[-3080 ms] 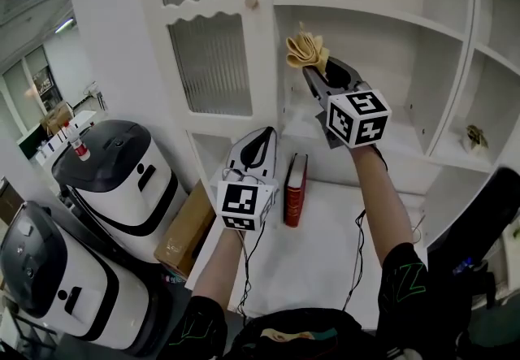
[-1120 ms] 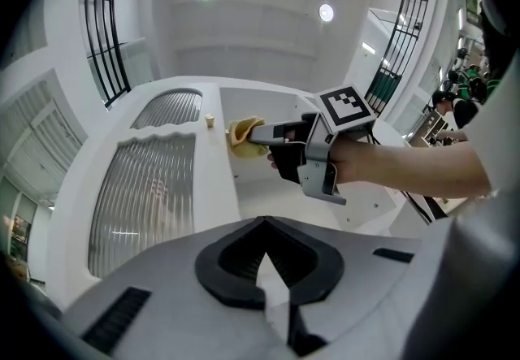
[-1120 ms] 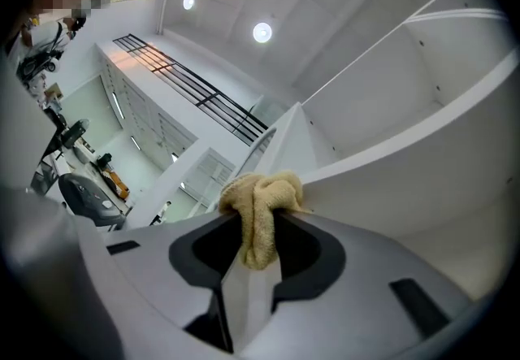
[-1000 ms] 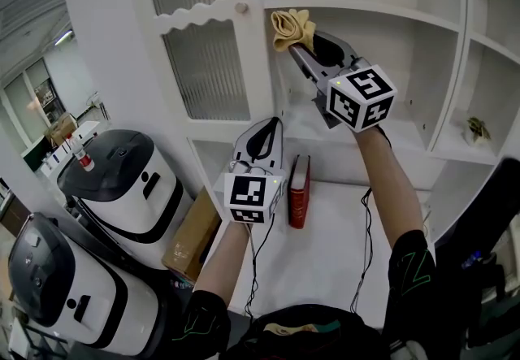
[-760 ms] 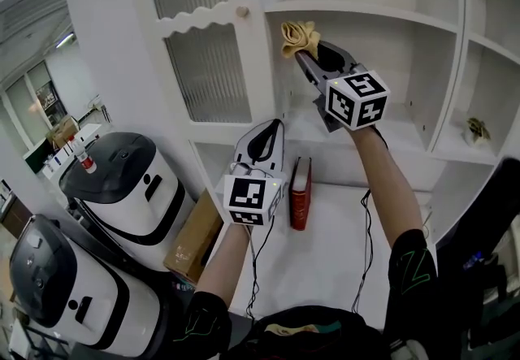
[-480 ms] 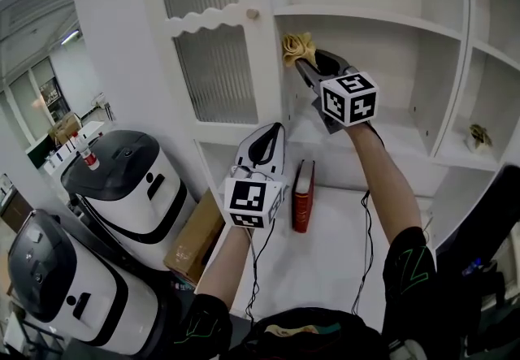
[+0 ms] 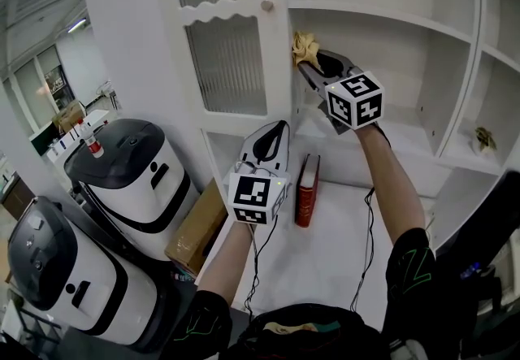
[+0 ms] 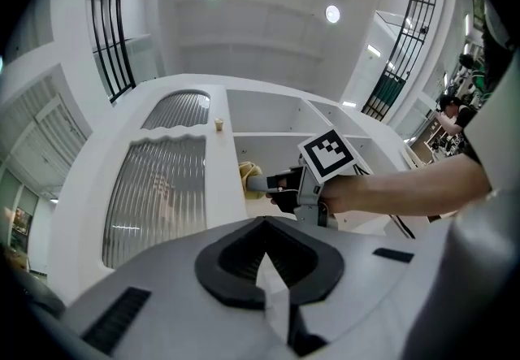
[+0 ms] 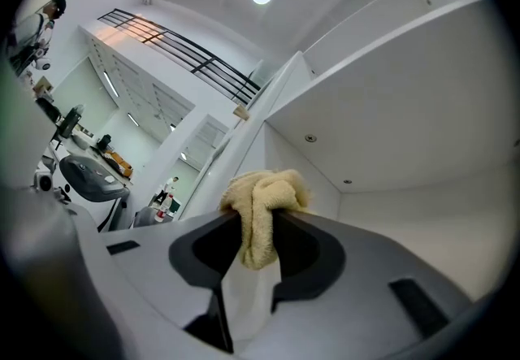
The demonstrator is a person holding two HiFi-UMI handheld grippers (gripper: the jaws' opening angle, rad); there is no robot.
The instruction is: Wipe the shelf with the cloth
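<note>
Fingers of right gripper still clenched on cloth, dipped just under the shelf edge, probably mid-wipe; left gripper closed empty, well below the shelf.

The small object on the right shelf is too small to identify.

Right tongs: raised toward 12 o'clock on an outstretched forearm, jaws clamped on the cloth. Left tongs: lower, at 7 o'clock from the right pair, tips pointing toward 12 o'clock, jaws together, nothing held.
</note>
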